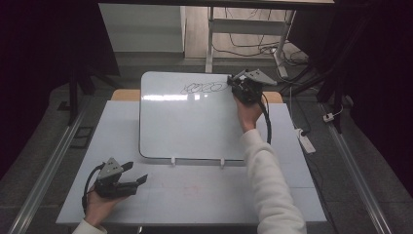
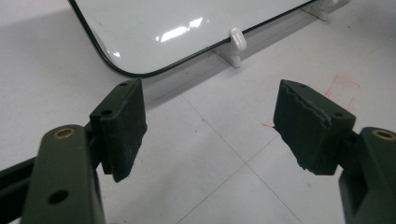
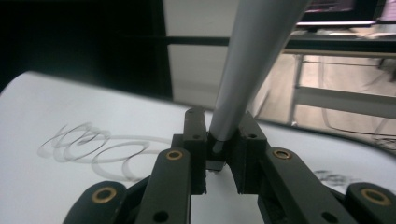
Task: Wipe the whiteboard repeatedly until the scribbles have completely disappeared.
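Right gripper (image 3: 217, 154) gripping probably a marker (image 3: 247, 65), whiteboard (image 1: 190, 122)

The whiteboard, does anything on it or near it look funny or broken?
Nothing looks broken. The whiteboard lies flat on the table, with looping black scribbles near its far edge. The right gripper is shut on a grey marker there. The left gripper is open over the table.

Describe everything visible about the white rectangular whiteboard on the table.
The white rectangular whiteboard has a glossy surface, rounded corners and a thin dark edge. It sits propped on two small white plastic clips at its near edge, on the pale table. Looping dark scribbles mark its far edge, where the right gripper holds a grey marker.
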